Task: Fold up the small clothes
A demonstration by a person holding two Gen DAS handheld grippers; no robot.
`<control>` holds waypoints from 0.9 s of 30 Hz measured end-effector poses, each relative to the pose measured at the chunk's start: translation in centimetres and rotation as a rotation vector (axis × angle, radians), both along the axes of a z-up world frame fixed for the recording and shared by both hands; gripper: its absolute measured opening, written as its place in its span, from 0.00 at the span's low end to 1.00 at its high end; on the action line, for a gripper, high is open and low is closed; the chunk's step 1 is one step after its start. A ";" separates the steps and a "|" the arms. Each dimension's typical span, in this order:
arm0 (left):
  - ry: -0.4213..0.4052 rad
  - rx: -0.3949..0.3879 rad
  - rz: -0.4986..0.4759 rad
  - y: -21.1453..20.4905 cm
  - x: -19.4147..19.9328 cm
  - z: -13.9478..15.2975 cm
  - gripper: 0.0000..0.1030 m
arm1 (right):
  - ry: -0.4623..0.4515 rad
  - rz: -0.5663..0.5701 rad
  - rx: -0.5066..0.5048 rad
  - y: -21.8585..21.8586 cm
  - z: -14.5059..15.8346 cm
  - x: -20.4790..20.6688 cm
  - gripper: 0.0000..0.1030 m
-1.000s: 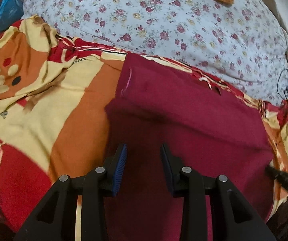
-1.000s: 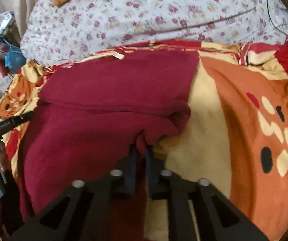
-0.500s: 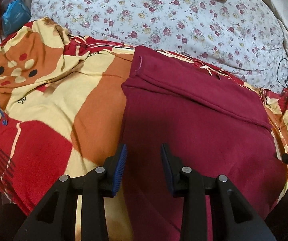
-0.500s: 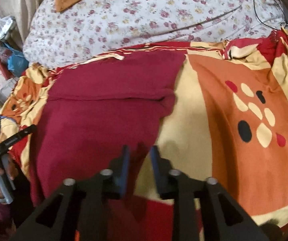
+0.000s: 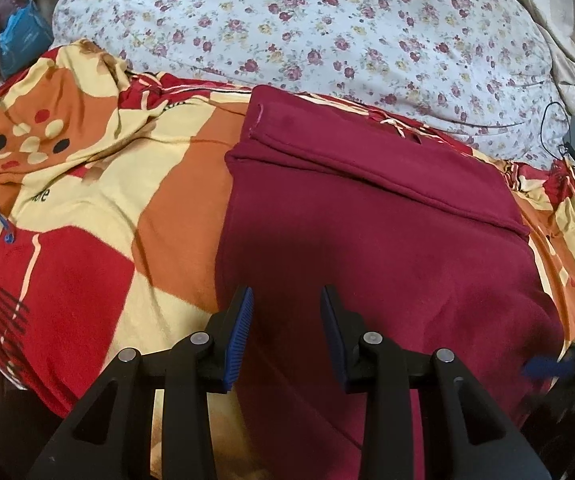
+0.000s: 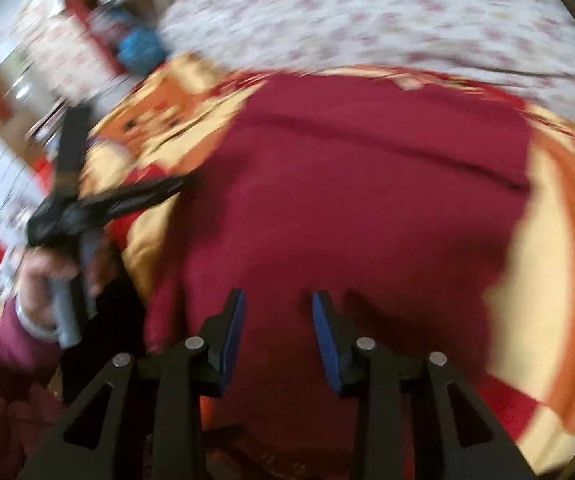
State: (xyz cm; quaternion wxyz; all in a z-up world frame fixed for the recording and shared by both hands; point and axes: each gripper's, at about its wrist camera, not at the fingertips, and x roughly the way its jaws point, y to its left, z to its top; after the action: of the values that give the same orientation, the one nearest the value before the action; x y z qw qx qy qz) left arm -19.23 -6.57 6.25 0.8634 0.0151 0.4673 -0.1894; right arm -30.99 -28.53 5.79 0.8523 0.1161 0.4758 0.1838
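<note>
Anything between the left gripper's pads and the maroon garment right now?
Nothing. In the left wrist view the left gripper hangs open above the maroon garment, with only that cloth showing through the gap between its pads.

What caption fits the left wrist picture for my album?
Open left gripper hovers over a folded maroon garment lying on a red, orange and cream blanket.

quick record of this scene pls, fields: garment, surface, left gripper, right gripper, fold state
garment: maroon garment, lying flat
surface: red, orange and cream blanket, with a floral quilt behind
left gripper: left gripper open, nothing between its pads
right gripper: right gripper open and empty, jaws just opened; view blurred
fold state: far edge folded over, forming a band across the top
</note>
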 end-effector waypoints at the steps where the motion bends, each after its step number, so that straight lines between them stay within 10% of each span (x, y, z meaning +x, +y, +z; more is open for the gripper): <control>1: 0.001 0.003 0.002 0.1 0.0 -0.1 0.23 | 0.011 0.041 0.017 1.3 -0.5 0.3 0.35; 17: 0.136 -0.094 0.020 5.5 -1.5 -0.2 0.23 | 0.057 0.517 0.131 16.4 -3.8 -0.1 0.48; 27: 0.238 -0.083 -0.046 5.7 -5.0 -2.3 0.23 | 0.051 0.043 0.002 0.1 0.6 -4.2 0.67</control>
State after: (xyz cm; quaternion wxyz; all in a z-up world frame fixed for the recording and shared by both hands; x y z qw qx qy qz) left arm -24.20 -0.92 3.97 0.7971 -0.0325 0.5578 -0.2289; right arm -35.16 -28.42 6.40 0.8356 0.1115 0.4995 0.1996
